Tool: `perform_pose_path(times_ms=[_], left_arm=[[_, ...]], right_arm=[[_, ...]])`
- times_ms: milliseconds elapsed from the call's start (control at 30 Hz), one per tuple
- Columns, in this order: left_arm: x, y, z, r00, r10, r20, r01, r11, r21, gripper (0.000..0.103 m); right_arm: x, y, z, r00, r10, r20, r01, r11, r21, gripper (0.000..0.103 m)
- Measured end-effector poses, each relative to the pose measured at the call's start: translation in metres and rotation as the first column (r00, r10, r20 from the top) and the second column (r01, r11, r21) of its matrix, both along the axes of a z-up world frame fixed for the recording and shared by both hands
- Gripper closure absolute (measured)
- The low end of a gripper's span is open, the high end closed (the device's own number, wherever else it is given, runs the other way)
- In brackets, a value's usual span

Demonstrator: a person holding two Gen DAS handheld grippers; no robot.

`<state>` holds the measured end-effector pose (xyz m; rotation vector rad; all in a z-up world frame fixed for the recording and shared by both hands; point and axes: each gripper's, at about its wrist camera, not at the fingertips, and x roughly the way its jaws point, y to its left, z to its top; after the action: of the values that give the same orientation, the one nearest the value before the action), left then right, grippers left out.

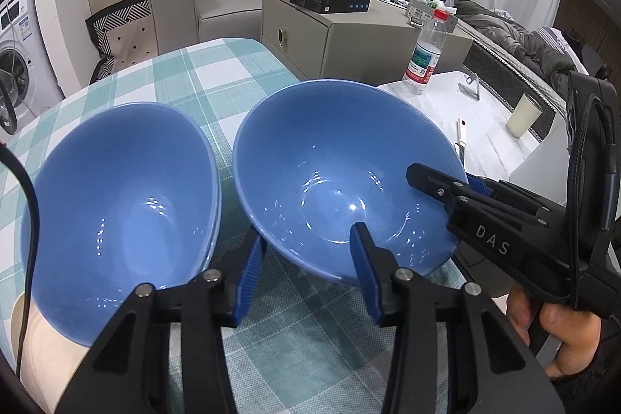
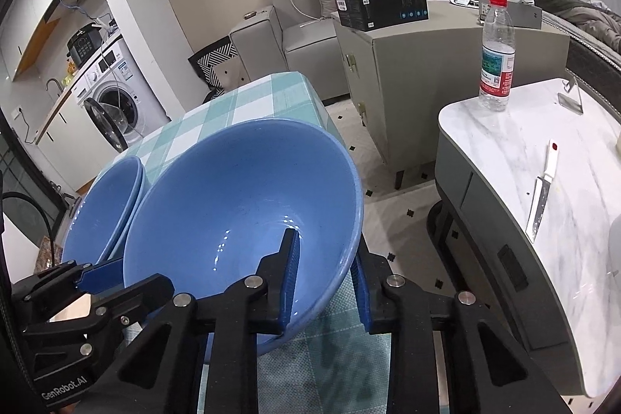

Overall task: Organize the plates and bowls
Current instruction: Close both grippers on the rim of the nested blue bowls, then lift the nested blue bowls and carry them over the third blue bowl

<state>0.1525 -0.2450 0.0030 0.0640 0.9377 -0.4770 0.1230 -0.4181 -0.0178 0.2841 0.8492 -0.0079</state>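
Note:
Two blue bowls sit on the green checked tablecloth (image 1: 217, 80). The left bowl (image 1: 116, 196) (image 2: 104, 204) shows a doubled rim, as if one bowl is nested in another. My left gripper (image 1: 306, 258) (image 2: 136, 278) straddles the near rim of the right bowl (image 1: 341, 161) (image 2: 240, 204). One pad is inside and the other lies against the outer wall, between the two bowls. My right gripper (image 2: 326, 270) (image 1: 427, 189) clamps the same bowl's rim on its right side, one finger inside and one outside. Both grippers look shut on this bowl.
A person's hand (image 1: 562, 328) holds the right gripper's handle. A marble side table (image 2: 582, 181) stands close on the right, with a water bottle (image 2: 496, 57) (image 1: 423, 57), a knife (image 2: 541, 193) and a cream cup (image 1: 524, 115). A grey cabinet (image 1: 349, 37) and a sofa stand beyond the table's far edge.

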Motion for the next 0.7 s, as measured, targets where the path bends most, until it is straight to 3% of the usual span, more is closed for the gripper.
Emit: perform_pose_path(times_ms=[367,700], left_arm=[[-0.004,-0.003,0.004,1.0,-0.016,0.023,0.016,1.0,0.019,0.064],[-0.01,0.002,0.025,0.997,-0.028,0.076,0.026,0.999,0.024,0.064]], right_arm=[[-0.003,-0.001,0.006,1.0,-0.006,0.012,0.006,1.0,-0.02,0.077],[-0.015,0.008,0.027,0.998,0.005,0.058,-0.003,0.999,-0.042,0.077]])
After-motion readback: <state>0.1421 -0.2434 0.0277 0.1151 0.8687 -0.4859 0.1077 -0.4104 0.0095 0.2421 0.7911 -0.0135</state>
